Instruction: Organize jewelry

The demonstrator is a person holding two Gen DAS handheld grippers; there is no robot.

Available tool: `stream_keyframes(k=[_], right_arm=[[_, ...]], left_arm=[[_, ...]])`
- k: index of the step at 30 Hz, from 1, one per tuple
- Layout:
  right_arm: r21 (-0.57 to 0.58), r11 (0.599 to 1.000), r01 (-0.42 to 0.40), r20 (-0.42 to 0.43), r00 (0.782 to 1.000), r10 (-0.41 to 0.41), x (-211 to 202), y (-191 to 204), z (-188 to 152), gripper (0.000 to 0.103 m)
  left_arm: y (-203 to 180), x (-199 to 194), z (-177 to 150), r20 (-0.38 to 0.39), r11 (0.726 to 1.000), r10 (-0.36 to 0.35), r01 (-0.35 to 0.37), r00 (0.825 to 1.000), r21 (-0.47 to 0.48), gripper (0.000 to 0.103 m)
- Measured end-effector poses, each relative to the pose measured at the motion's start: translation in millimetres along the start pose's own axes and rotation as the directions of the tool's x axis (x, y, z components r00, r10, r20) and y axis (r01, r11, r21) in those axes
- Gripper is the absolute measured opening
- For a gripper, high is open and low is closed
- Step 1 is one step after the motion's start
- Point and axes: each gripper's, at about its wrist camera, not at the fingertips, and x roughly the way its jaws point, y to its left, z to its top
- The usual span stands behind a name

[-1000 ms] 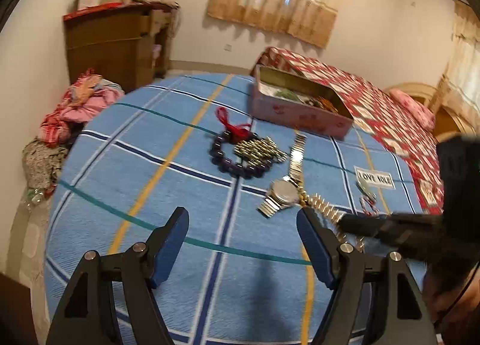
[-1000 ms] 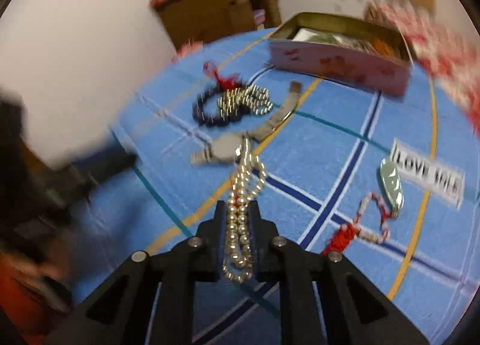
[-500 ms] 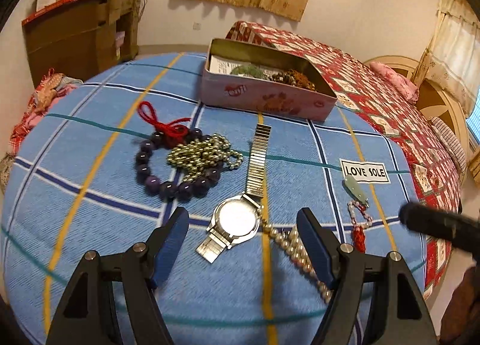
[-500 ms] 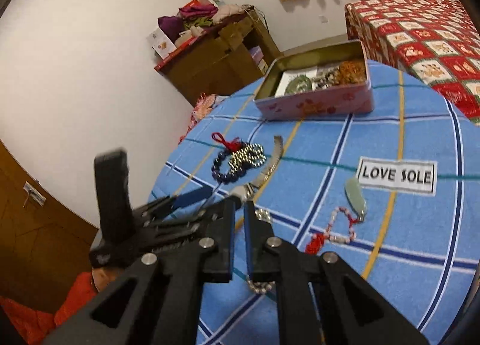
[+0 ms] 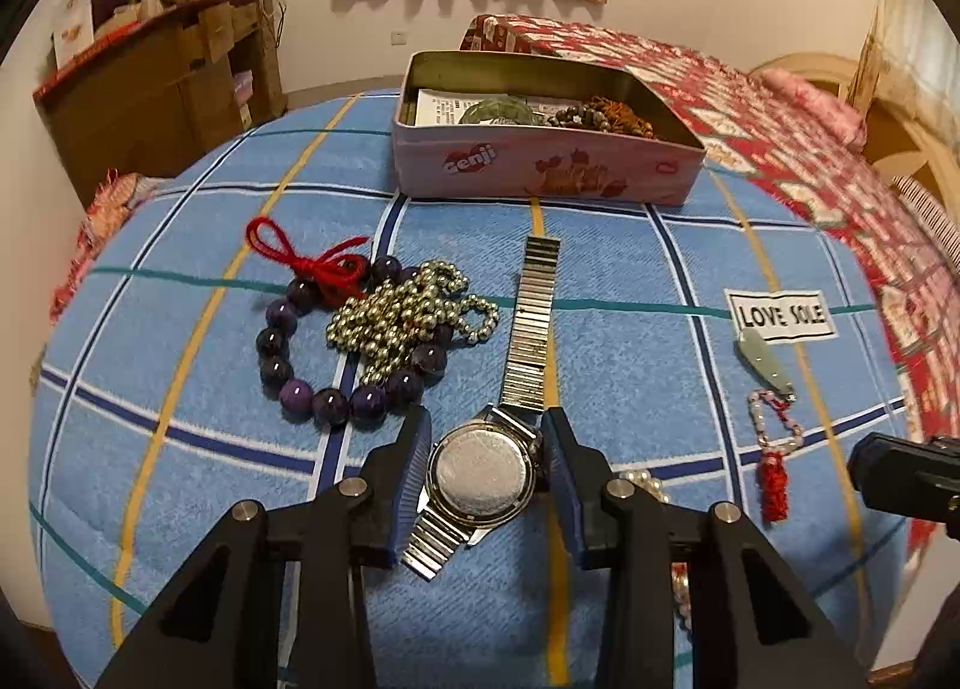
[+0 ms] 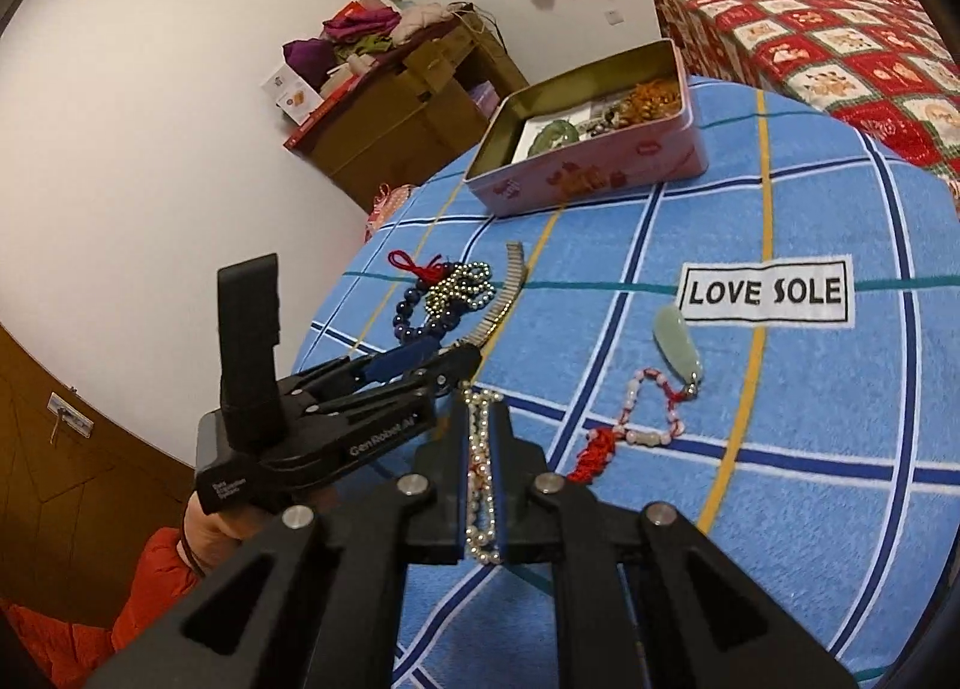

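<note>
In the left wrist view my left gripper (image 5: 485, 449) is shut on the case of a silver watch (image 5: 480, 479) that lies on the blue checked cloth (image 5: 630, 377); its metal band (image 5: 531, 323) stretches away. In the right wrist view my right gripper (image 6: 480, 449) is shut on a pearl necklace (image 6: 480, 485) held between its pads. A purple bead bracelet (image 5: 312, 365) with red cord and a silver bead chain (image 5: 408, 311) lie left of the watch. A jade pendant on a red-tasselled string (image 5: 771, 389) lies right. The pink tin (image 5: 540, 173) stands behind, holding several pieces.
A "LOVE SOLE" label (image 5: 780, 316) is sewn on the cloth at the right. A red patterned bed (image 5: 750, 89) lies behind the tin. Cardboard boxes (image 5: 156, 83) piled with clothes stand against the far left wall. The left gripper also shows in the right wrist view (image 6: 420, 371).
My left gripper moved forward over the watch and closed on its case. My right gripper stayed shut on the pearl necklace and lifted back from the watch.
</note>
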Motion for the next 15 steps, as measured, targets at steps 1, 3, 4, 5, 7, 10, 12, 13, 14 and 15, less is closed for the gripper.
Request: stream_keyframes(k=[1,3,4,5,7,10,12,13,14,15], right_arm=[[-0.007,1.000,0.001,-0.004,1.000,-0.001,0,1,-1,0.011],[-0.022,1.000,0.003,-0.016,1.000,-0.003,2,5,-5,0.011],[-0.034,0.999,0.004,-0.024,1.000,-0.005,3,7,-7,0.011],[-0.043,0.999,0.007,-0.031,0.999,-0.008,4,8,-8,0.011],[-0.078,0.997,0.019,-0.048,0.999,-0.022,9,14,-13,0.011],[-0.139,0.989,0.049,-0.061,0.996,-0.058,18,24,-18,0.018],[-0.168,0.983,0.070,-0.061,0.995,-0.081,23,30,-20,0.035],[-0.187,0.979,0.082,-0.055,0.994,-0.093,24,34,-22,0.047],[-0.202,0.976,0.088,-0.051,0.994,-0.100,25,37,-23,0.050],[-0.220,0.971,0.091,-0.054,0.993,-0.105,26,39,-24,0.050]], left_arm=[[3,-3,-2,0.001,1.000,-0.005,0.005,1.000,-0.013,0.036],[6,-12,-6,0.018,0.998,-0.038,0.039,0.999,-0.044,0.036],[8,-21,-10,0.032,0.996,-0.059,0.061,0.998,-0.058,0.036],[9,-27,-12,0.043,0.995,-0.069,0.072,0.997,-0.065,0.036],[13,-43,-20,0.068,0.994,-0.077,0.082,0.995,-0.076,0.036],[20,-62,-32,0.097,0.994,-0.068,0.076,0.993,-0.080,0.036],[22,-61,-36,0.090,0.995,-0.055,0.062,0.994,-0.074,0.036],[23,-60,-38,0.080,0.996,-0.046,0.052,0.996,-0.071,0.036],[25,-56,-41,0.059,0.997,-0.030,0.034,0.998,-0.069,0.036],[25,-53,-44,0.044,0.997,-0.020,0.023,0.999,-0.068,0.036]])
